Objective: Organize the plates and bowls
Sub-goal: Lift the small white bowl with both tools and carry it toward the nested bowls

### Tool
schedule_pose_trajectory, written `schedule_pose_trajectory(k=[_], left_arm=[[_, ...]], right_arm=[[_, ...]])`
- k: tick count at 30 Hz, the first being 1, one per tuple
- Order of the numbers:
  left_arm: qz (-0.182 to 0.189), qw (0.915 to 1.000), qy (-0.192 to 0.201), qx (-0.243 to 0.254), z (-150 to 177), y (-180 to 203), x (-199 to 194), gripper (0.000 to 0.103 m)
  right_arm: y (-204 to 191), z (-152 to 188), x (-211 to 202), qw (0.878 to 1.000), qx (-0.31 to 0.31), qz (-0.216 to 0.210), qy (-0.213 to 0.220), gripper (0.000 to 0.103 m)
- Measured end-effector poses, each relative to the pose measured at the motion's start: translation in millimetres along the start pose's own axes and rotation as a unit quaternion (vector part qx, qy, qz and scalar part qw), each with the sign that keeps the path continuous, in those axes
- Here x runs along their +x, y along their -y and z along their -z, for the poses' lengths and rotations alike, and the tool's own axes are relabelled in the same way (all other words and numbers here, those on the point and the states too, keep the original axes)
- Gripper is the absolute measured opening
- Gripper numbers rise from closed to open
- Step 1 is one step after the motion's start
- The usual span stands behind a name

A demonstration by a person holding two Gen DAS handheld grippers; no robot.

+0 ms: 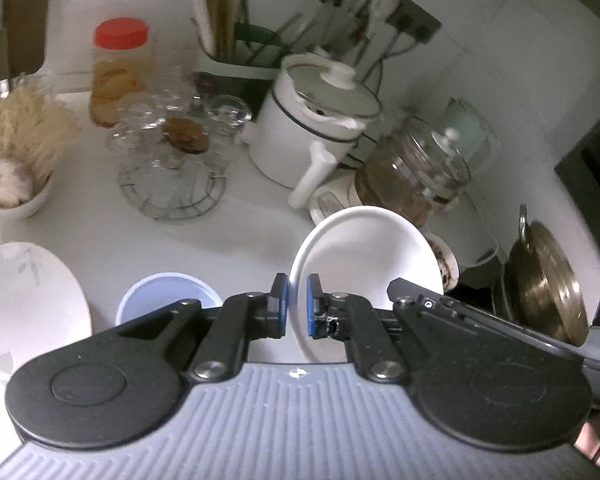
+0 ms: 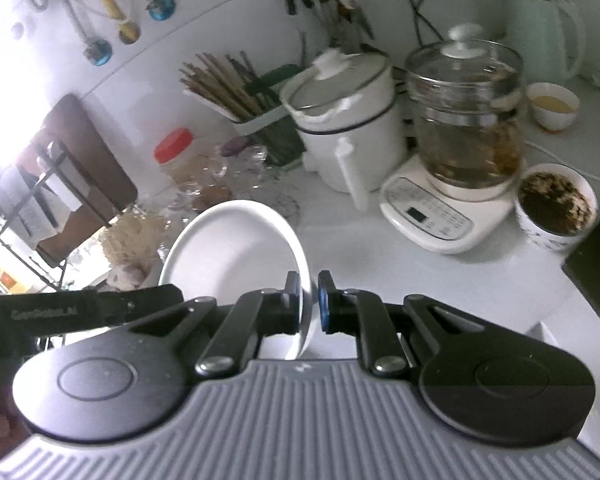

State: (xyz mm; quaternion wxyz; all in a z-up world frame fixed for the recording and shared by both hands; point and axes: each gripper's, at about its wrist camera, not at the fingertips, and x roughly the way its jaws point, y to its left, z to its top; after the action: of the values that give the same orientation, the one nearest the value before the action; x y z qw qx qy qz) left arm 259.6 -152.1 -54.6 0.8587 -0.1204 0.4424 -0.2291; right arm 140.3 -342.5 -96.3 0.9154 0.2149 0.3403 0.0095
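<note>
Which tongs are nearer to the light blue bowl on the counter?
Left. The left tongs hold the white plate directly beside the light blue bowl; the right tongs grip the plate's opposite side.

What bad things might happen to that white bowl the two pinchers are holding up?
Both the left gripper and the right gripper pinch only the thin rim of the white bowl, on opposite sides, so it might slip out and break. The counter is crowded: swinging the bowl could bump the glass kettle or the white pot. The plate and blue bowl lie close below, so a drop could chip them.
</note>
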Motion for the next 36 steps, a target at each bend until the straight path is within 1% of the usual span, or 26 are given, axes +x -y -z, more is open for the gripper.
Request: schedule_pose_trajectory(k=[5, 11, 17, 21, 27, 34, 36], left_arm=[[-0.009, 0.9995, 0.010, -0.030, -4, -28, -6, 0.009], [-0.028, 0.9979, 0.017, -0.055, -2, -53, -7, 0.009], [-0.054, 0.9951, 0.008, -0.082, 9, -76, 3, 0.009], [-0.070, 0.9933, 0.003, -0.092, 20, -90, 13, 0.009], [-0.093, 0.9884, -0.008, -0.120, 33, -108, 32, 0.010], [-0.103, 0.9844, -0.009, -0.142, 43, -120, 43, 0.010], [-0.108, 0.9828, -0.006, -0.150, 44, -123, 46, 0.010]], right_arm=[[-17, 1, 18, 1.000, -0.011, -0.016, -0.019, 0.013], [-32, 5, 45, 0.998, -0.026, -0.032, -0.053, 0.013], [-40, 14, 75, 0.994, -0.042, -0.042, -0.092, 0.013], [-44, 21, 95, 0.991, -0.052, -0.049, -0.110, 0.013], [-43, 33, 121, 0.986, -0.070, -0.056, -0.141, 0.014], [-46, 36, 139, 0.982, -0.091, -0.065, -0.155, 0.014], [-48, 36, 141, 0.981, -0.103, -0.071, -0.150, 0.014]])
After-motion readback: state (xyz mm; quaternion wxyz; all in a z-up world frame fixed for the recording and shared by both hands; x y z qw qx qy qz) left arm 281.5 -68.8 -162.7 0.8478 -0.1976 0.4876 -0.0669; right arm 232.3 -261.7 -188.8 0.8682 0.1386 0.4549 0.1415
